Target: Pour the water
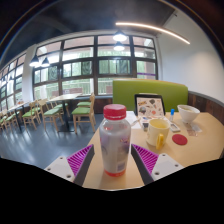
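From my remote seat: tongs (115,160) pinching the upright red-capped water bottle (115,140) between both pads, lifted clear of the counter (205,140) for carrying rightward to the yellow cup (158,131), presumably the pouring target.

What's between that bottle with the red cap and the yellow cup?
In the gripper view, only bare table lies between the bottle, held in the hand-held gripper, and the yellow cup.
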The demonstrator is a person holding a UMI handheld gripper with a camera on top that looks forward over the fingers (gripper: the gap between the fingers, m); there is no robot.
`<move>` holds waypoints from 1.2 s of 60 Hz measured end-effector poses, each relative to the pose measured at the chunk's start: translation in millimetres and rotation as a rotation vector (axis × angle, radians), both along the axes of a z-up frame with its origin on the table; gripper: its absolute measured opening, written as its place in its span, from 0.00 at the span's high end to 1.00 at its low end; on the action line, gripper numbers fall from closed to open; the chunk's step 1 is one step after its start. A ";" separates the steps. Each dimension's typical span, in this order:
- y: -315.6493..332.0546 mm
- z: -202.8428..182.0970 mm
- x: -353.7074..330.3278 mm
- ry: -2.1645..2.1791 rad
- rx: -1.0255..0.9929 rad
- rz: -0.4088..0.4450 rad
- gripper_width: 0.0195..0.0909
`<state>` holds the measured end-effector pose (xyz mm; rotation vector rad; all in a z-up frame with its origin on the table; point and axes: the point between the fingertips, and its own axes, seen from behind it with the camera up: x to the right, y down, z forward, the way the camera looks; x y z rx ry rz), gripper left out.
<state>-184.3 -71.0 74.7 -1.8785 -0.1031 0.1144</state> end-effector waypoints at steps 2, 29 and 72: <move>30.7 -9.0 10.5 -0.020 0.015 0.002 0.13; 83.8 -6.6 12.3 -0.118 0.095 -0.001 0.75; 160.0 89.9 86.3 2.158 -0.208 -0.017 0.75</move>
